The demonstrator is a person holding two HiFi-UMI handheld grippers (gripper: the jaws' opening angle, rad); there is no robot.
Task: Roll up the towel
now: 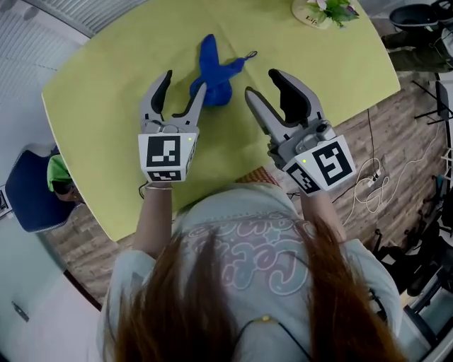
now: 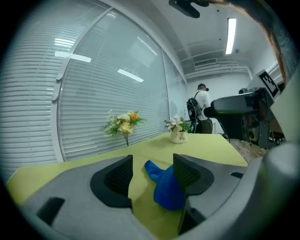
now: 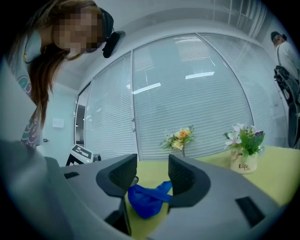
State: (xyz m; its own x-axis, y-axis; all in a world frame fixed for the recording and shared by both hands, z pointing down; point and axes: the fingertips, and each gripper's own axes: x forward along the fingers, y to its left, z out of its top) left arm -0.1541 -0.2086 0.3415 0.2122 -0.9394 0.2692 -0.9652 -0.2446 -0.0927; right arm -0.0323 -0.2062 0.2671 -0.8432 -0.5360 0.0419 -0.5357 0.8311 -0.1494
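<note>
Left tongs (image 1: 184, 83) and right tongs (image 1: 262, 83) are hanging open, empty; towel (image 1: 214, 74) is lying bunched on table (image 1: 106, 106) between the two. Judging it needs flattening first: pinch two corners, pull apart, then roll.

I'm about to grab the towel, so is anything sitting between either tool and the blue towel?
Nothing visible is in the way. The towel lies bunched on the table, just ahead of the open left tool and right tool. The flower pot stands well beyond it, near the table's far edge.
</note>
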